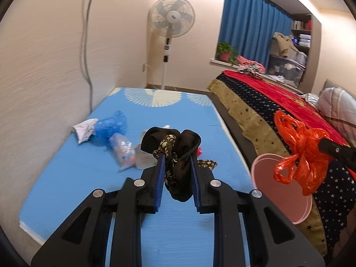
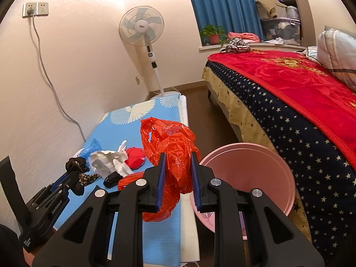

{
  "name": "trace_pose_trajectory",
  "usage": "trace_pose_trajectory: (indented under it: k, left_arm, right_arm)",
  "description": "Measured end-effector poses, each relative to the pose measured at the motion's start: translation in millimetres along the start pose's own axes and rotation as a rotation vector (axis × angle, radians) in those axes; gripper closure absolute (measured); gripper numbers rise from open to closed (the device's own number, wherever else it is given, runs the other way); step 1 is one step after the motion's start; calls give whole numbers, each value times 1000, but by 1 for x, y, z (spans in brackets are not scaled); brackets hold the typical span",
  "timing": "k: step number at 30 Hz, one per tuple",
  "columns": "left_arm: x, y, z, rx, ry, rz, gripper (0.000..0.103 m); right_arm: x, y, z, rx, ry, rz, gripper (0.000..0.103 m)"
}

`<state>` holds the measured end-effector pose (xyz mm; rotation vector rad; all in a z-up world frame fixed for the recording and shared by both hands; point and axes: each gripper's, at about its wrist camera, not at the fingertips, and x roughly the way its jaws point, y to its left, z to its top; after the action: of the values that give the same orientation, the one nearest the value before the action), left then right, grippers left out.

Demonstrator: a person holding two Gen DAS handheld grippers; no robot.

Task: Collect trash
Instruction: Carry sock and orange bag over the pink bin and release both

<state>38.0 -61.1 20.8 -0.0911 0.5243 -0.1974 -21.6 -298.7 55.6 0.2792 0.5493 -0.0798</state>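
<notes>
Orange plastic bag (image 2: 173, 155), light and slippery, sits bunched in the right gripper's (image 2: 177, 158) clenched fingers; left gripper (image 1: 177, 155) pinches soft dark cloth (image 1: 178, 155).

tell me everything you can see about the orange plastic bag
The orange bag is thin, crinkly, glossy, translucent plastic, crumpled, with a handle loop sticking up at its top. It hangs in the air, pinched between the fingers of the right gripper, with folds bulging above them and a wad drooping below. It hangs over the edge of the blue mat, just left of the pink bin. In the left wrist view it hangs in front of the bin's mouth. Nothing but the gripper seems to touch it.
</notes>
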Motion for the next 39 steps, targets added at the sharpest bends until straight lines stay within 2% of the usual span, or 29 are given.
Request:
trace_pose_trajectory:
  k: [6, 22, 31, 39]
  left_arm:
    - [-3, -22, -1, 42, -40, -52, 81]
    - [11, -70, -5, 102, -40, -188, 81]
    - [23, -105, -9, 126, -19, -297, 81]
    - [37, -131, -11, 154, 5, -358, 81]
  right_arm:
    - [-3, -11, 5, 7, -16, -37, 81]
    - [-9, -50, 18, 66, -43, -157, 81]
    - [-14, -74, 23, 103, -48, -239, 81]
    - [-12, -90, 24, 108, -46, -297, 81]
